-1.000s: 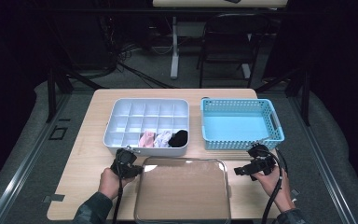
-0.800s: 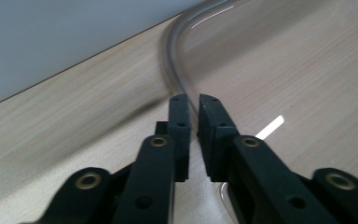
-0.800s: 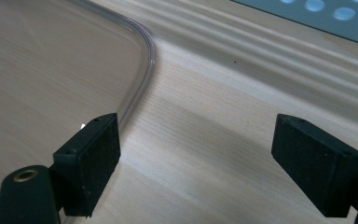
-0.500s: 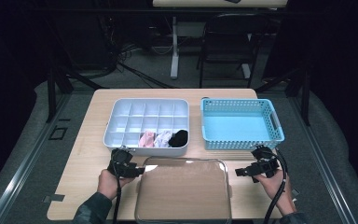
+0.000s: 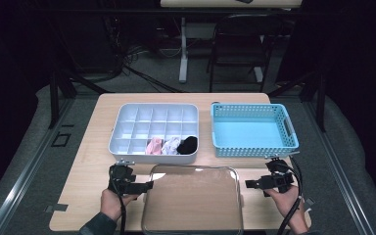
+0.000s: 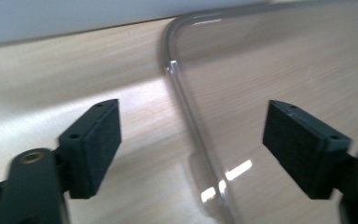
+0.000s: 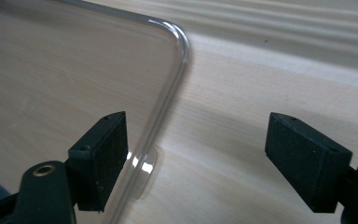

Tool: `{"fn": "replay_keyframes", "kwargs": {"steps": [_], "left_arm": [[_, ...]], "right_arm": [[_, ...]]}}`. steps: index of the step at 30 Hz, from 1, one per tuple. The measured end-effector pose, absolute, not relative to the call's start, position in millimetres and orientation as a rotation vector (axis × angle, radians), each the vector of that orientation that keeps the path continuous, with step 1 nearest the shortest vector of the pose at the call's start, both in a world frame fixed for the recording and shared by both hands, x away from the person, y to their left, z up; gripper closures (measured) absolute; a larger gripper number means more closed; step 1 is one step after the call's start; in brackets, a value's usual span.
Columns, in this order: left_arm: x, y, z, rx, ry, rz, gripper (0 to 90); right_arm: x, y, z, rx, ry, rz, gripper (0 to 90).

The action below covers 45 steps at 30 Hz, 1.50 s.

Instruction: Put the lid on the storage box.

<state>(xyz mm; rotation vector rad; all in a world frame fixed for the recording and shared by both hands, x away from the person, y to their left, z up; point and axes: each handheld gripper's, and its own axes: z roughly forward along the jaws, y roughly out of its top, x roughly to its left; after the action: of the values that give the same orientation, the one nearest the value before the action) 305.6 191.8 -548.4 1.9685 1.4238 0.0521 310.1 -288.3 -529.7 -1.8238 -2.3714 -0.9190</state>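
A clear plastic lid point(image 5: 191, 200) lies flat on the wooden table near its front edge. My left gripper point(image 5: 149, 185) is at the lid's left edge and points right. Its jaws have just been opening and now stand wide in the left gripper view point(image 6: 191, 140), with the lid's rim point(image 6: 186, 116) running between them, untouched. My right gripper point(image 5: 248, 184) is at the lid's right edge and points left. Its jaws have just been closing a little but remain open point(image 7: 196, 154); the lid's rounded corner point(image 7: 179, 42) lies ahead of the left pad.
Behind the lid stands a white compartment box point(image 5: 154, 117) with pink point(image 5: 154, 146), white point(image 5: 172, 145) and black point(image 5: 188, 144) cloth items in its front row. A light blue basket point(image 5: 253, 147) sits to its right. Chairs and table legs stand on the floor beyond.
My left gripper has slid a little left and towards the front, away from the lid's corner, and its jaws have spread apart. The right gripper has hardly shifted. The lid lies where it was.
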Motion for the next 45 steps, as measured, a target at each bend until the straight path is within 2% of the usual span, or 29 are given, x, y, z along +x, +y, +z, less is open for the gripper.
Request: {"fn": "replay_keyframes", "kwargs": {"steps": [7, 10, 19, 24, 33, 41, 45], "left_arm": [[286.1, 192.5, -555.0, 1.888, 1.490, 0.019, 12.4], [281.7, 192.5, -557.7, 1.878, 1.495, -0.020, 13.1], [277.8, 190.9, -563.7, 1.847, 1.534, -0.091, 21.9], [278.5, 194.1, -570.2, 1.765, 1.558, -0.166, 27.4], [273.3, 190.5, -572.2, 1.743, 1.565, -0.145, 36.2], [268.6, 189.0, -573.4, 1.710, 1.590, -0.148, 41.6], [269.2, 188.4, -575.4, 1.692, 1.589, -0.177, 48.5]], "right_arm": [[295.5, -280.9, -531.4, -1.845, -2.330, -0.960, 27.9], [291.4, -278.6, -531.6, -1.866, -2.329, -0.974, 31.6], [288.3, -267.0, -545.7, -1.864, -2.288, -0.912, 40.5], [288.5, -260.4, -552.1, -1.852, -2.306, -0.844, 44.3], [291.9, -257.8, -555.2, -1.863, -2.306, -0.831, 51.0], [291.5, -254.5, -556.1, -1.872, -2.313, -0.836, 60.7], [292.1, -252.2, -557.7, -1.852, -2.311, -0.842, 67.3]]}}
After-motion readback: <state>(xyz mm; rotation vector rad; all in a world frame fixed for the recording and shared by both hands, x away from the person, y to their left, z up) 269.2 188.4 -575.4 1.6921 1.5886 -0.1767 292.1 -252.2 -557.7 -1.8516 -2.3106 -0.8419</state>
